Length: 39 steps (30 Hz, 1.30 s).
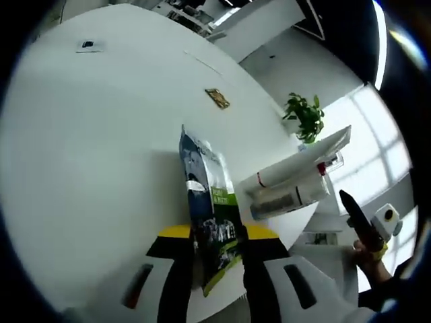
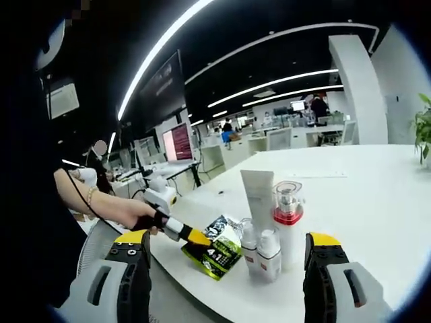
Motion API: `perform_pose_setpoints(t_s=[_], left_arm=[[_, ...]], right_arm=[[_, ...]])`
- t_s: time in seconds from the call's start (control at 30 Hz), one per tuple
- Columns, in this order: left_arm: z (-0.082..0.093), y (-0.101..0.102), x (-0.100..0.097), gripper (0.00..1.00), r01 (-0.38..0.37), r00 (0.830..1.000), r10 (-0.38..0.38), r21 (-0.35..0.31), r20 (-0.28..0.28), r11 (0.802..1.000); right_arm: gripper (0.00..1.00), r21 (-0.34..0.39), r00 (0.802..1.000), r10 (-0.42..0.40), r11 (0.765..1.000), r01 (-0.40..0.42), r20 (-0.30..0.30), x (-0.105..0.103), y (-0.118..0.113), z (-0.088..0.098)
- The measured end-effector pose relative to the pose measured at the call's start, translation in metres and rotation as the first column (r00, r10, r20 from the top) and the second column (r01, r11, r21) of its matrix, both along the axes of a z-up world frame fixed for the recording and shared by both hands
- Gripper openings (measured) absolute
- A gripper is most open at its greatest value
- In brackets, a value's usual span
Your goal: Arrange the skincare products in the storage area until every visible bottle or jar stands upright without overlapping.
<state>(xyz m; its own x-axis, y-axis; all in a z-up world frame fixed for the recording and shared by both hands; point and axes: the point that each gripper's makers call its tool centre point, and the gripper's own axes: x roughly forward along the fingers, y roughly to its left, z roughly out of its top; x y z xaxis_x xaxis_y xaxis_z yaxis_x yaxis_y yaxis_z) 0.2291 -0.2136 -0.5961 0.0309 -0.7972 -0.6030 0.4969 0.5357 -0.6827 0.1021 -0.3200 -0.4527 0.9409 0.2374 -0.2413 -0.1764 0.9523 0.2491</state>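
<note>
My left gripper (image 1: 219, 235) is shut on a flat blue, black and green sachet (image 1: 210, 215), held on edge over the white table (image 1: 94, 155). In the right gripper view a hand holds that left gripper (image 2: 195, 239) with the sachet (image 2: 217, 252) at the table's near edge. Right of it stand a white tube (image 2: 258, 194), a bottle with a red collar and clear cap (image 2: 288, 215) and two small white bottles (image 2: 259, 250), all upright and close together. My right gripper (image 2: 227, 239) is open in front of them, holding nothing. It also shows at the right edge (image 1: 353, 215) beside the tube (image 1: 296, 165).
A small brown item (image 1: 217, 98) and a dark tag (image 1: 87, 46) lie farther out on the table. A potted plant (image 1: 304, 116) stands beyond the table's edge. Monitors (image 2: 178, 141) and desks fill the room behind the person's arm (image 2: 101, 205).
</note>
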Motion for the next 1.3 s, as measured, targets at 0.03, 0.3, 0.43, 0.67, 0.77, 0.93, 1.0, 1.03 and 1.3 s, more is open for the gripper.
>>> perform_pose_setpoints(t_s=[0.03,0.3,0.43,0.67,0.77,0.93,1.0,1.03,1.3], left_arm=[[-0.001,0.001,0.0,0.24,0.001,1.0,-0.001,0.009,0.002,1.0],[-0.001,0.003,0.0,0.44,0.022,0.998,-0.026,0.074,0.05,0.997],[-0.002,0.005,0.002,0.49,0.039,0.995,-0.047,0.101,0.083,0.994],[-0.002,0.015,0.007,0.52,0.144,0.948,-0.196,0.209,0.252,0.967],[0.003,0.008,-0.004,0.54,0.227,0.875,-0.317,0.267,0.366,0.936],[0.002,0.003,-0.006,0.54,0.386,0.62,-0.556,0.401,0.554,0.831],[-0.006,-0.001,-0.011,0.56,0.432,0.558,-0.601,0.418,0.572,0.799],[-0.01,-0.004,-0.012,0.55,0.434,0.574,-0.587,0.396,0.57,0.809],[-0.024,-0.008,-0.002,0.55,0.442,0.569,-0.606,0.414,0.556,0.795]], right_arm=[[0.99,0.001,1.0,0.001,1.0,-0.001,-0.001,0.0,0.0,0.0],[0.98,0.002,1.0,0.0,1.0,0.0,-0.004,0.0,0.0,-0.001],[0.98,0.003,1.0,-0.001,1.0,0.001,-0.004,0.0,0.0,-0.001],[0.98,0.003,1.0,-0.003,1.0,0.003,-0.005,0.0,0.0,-0.001],[0.98,0.002,1.0,-0.001,1.0,0.001,-0.008,0.0,0.001,-0.001],[0.98,0.002,1.0,-0.001,1.0,0.001,-0.009,0.0,0.002,-0.001],[0.98,0.003,1.0,-0.002,1.0,0.002,-0.013,0.0,0.001,-0.002],[0.98,0.003,1.0,-0.002,1.0,0.002,-0.012,0.0,0.001,-0.002],[0.98,0.003,1.0,-0.012,1.0,0.012,-0.014,0.0,-0.001,-0.002]])
